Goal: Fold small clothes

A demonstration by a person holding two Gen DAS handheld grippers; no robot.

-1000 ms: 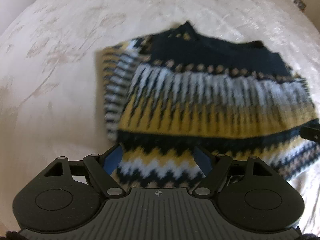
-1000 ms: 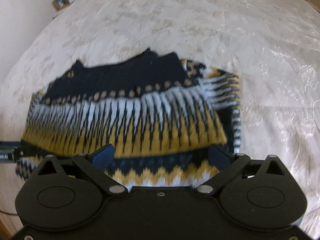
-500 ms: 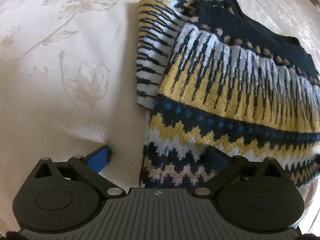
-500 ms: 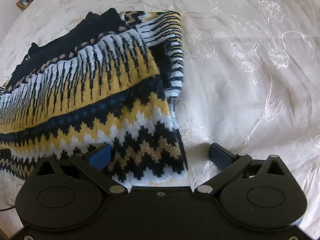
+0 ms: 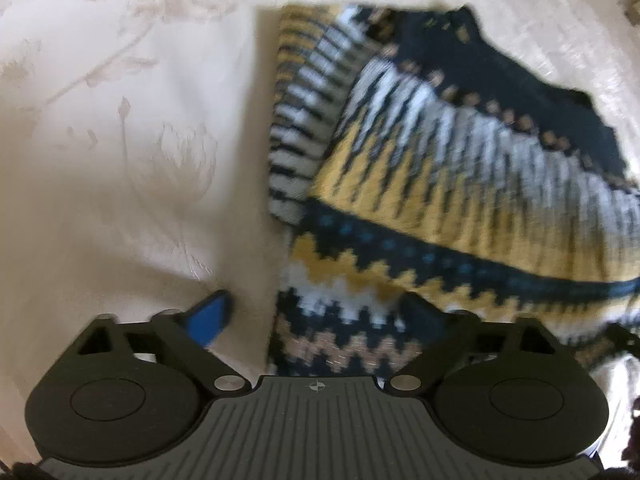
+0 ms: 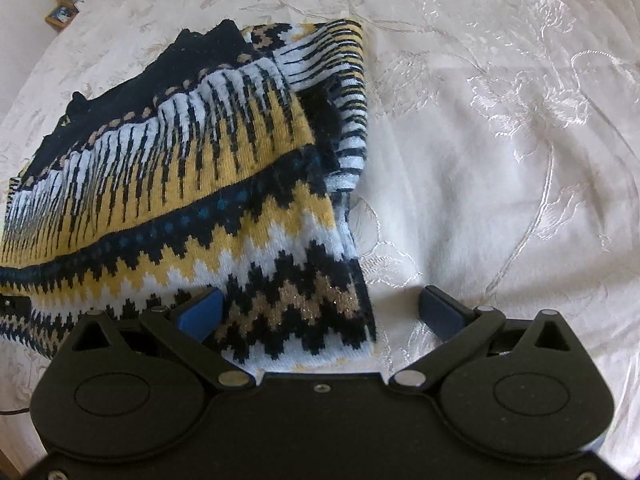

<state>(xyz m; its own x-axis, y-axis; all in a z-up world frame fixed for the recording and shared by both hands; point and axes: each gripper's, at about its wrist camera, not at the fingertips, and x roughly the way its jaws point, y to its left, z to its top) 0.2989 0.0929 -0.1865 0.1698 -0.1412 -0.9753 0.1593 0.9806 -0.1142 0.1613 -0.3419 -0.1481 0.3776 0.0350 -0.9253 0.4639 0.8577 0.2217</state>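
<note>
A small knitted sweater [image 5: 440,200] in navy, yellow, white and tan zigzag bands lies on a cream bedspread [image 5: 120,160], its sleeves tucked under the sides. My left gripper [image 5: 320,312] is open, straddling the sweater's bottom left corner; its left finger rests on the bedspread, its right finger is over the hem. In the right wrist view the sweater [image 6: 200,184] fills the left half. My right gripper [image 6: 320,312] is open, straddling the bottom right corner of the hem, with its right finger over bare bedspread [image 6: 500,160].
The bedspread has an embroidered floral pattern. A small shelf with framed items [image 6: 66,8] stands beyond the bed at the far left. The tip of the other gripper [image 6: 14,306] shows at the left edge of the right wrist view.
Both grippers dropped from above the sweater's middle to its two bottom corners and have since held close to the hem. Both stay open. The left view is now blurred by motion.
</note>
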